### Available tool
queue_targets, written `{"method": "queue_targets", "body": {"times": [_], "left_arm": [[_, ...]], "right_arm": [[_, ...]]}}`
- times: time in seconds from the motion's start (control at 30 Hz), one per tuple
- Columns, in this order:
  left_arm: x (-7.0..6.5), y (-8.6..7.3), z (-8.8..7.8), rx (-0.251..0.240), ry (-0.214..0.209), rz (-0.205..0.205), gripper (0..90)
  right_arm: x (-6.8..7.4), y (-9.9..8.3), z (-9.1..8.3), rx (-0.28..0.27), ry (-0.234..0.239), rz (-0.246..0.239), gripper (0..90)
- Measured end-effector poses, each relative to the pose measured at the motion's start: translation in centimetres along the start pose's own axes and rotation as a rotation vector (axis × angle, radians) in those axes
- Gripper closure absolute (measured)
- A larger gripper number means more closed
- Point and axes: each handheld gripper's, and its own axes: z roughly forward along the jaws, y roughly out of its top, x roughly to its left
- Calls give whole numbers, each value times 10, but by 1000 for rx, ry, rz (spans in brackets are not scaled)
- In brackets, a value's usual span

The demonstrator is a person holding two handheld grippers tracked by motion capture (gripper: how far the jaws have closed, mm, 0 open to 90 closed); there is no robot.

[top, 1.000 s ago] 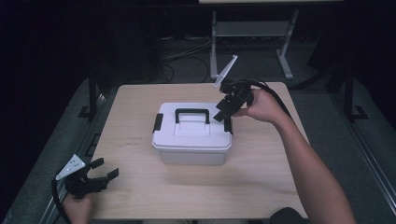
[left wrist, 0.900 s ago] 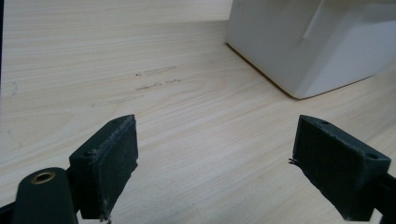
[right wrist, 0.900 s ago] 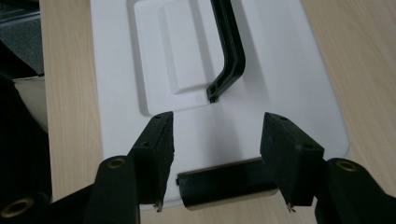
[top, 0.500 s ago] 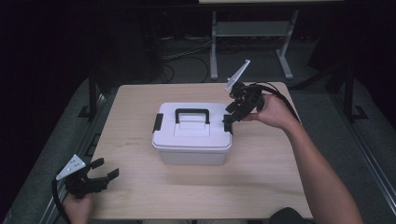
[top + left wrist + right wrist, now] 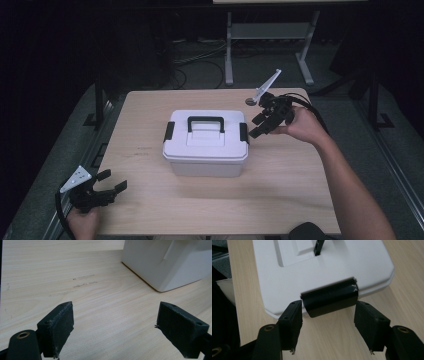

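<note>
We are bringing the right gripper [image 5: 328,327] to the right latch [image 5: 330,300] of the box [image 5: 206,142] mid-worktop [image 5: 300,185]; its fingers have just been opening, wide, astride it, not pressing. We should centre, then close.

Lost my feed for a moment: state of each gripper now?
Left gripper: open, empty, over the table.
Right gripper: open, jaws just widened, straddling the box's black latch, not gripping.

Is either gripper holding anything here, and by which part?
Nothing is held. The right gripper stands open around the box's black side latch; the left gripper is open.
</note>
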Motion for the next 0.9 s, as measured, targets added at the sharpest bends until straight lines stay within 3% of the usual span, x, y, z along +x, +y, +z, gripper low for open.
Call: {"method": "queue_targets", "body": {"times": [0.5, 0.9], "left_arm": [[-1, 1, 0, 6, 3, 9, 134], [0, 1, 0, 4, 5, 7, 134]], "right_arm": [[-1, -35, -7, -11, -13, 53, 387], [-3, -56, -2, -5, -12, 85, 380]]}}
